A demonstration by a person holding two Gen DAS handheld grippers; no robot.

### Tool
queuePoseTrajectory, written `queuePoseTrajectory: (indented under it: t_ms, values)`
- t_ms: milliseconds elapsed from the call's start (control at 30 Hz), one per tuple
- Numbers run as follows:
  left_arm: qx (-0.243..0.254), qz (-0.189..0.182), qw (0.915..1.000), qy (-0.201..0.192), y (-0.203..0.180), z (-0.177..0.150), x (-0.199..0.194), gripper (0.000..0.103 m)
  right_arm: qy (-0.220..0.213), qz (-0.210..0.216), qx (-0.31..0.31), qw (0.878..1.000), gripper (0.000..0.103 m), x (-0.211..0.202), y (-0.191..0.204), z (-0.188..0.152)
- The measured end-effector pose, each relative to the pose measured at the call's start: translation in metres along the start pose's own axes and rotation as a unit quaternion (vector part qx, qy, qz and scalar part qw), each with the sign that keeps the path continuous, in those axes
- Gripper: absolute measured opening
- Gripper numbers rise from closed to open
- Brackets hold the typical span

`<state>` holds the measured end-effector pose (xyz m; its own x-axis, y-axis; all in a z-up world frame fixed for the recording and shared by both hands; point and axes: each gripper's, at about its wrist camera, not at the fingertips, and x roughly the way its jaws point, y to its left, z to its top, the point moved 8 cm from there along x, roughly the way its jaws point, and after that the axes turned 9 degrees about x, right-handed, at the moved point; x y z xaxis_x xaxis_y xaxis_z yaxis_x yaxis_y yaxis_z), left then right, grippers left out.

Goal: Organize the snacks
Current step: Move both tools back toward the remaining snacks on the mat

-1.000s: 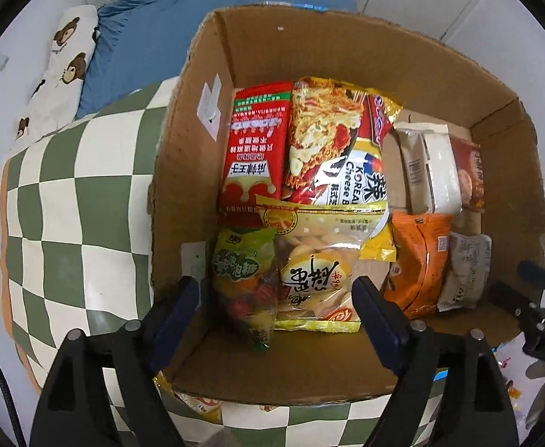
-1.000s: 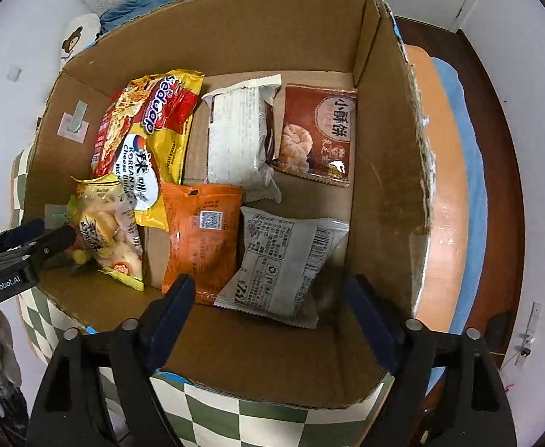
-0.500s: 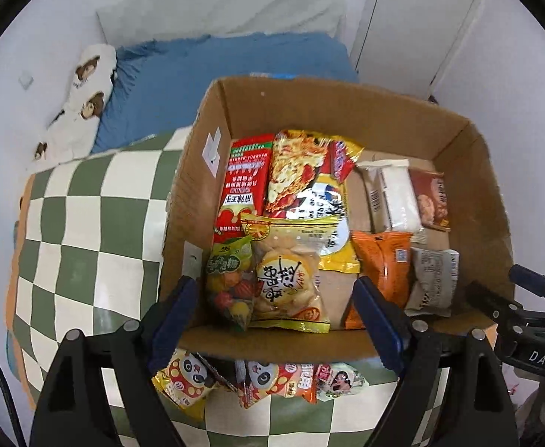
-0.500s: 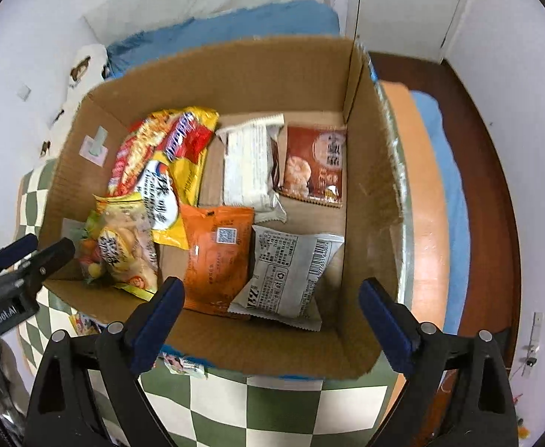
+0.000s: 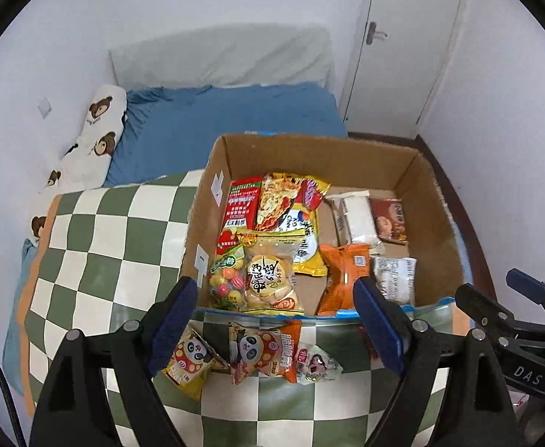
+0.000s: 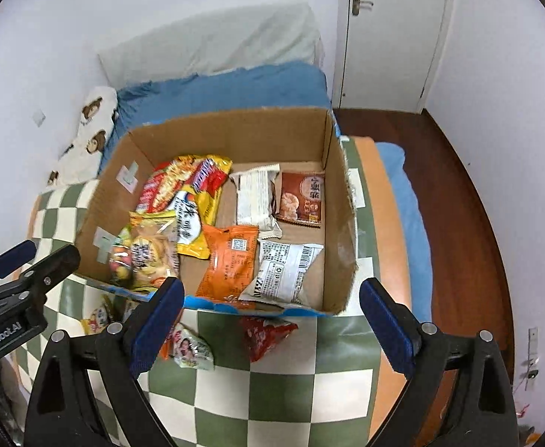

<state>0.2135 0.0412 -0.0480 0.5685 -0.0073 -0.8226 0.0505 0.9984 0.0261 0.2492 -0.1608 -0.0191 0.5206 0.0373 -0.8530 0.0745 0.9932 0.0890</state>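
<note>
An open cardboard box [image 5: 347,160] [image 6: 235,130] sits on a green-and-white checkered cloth and holds several snack packets. Loose packets lie on the cloth in front of it: two panda packets [image 5: 265,350], a yellow one [image 5: 188,363], a small white-green one [image 6: 192,350] and a red one [image 6: 265,335]. My left gripper [image 5: 276,327] is open and empty, above the loose packets by the box's near wall. My right gripper [image 6: 268,320] is open and empty, above the red packet.
The checkered cloth [image 5: 97,246] [image 6: 272,391] covers the surface to the left and front of the box. A blue bed [image 5: 227,111] with a bear-print pillow [image 5: 93,126] lies behind. A door [image 6: 384,37] and wooden floor [image 6: 470,223] are at the right.
Both grippers have pulled back and up from inside the box. The box now looks smaller and the loose packets in front of it have come into view.
</note>
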Motion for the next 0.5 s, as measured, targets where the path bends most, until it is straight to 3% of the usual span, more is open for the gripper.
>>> queuePoseTrajectory:
  t_ms: [267,500]
  values:
    - [0.006,0.001,0.9993,-0.037,-0.006,-0.006,-0.043,0.085,-0.04,0.009,-0.003,0.999,0.097,-0.054,-0.001,-0.011]
    - [-0.002,-0.002,0.9991,-0.043,-0.006,-0.014,-0.057,0.085,-0.056,0.02,-0.001,0.998,0.097,-0.08,0.001,-0.015]
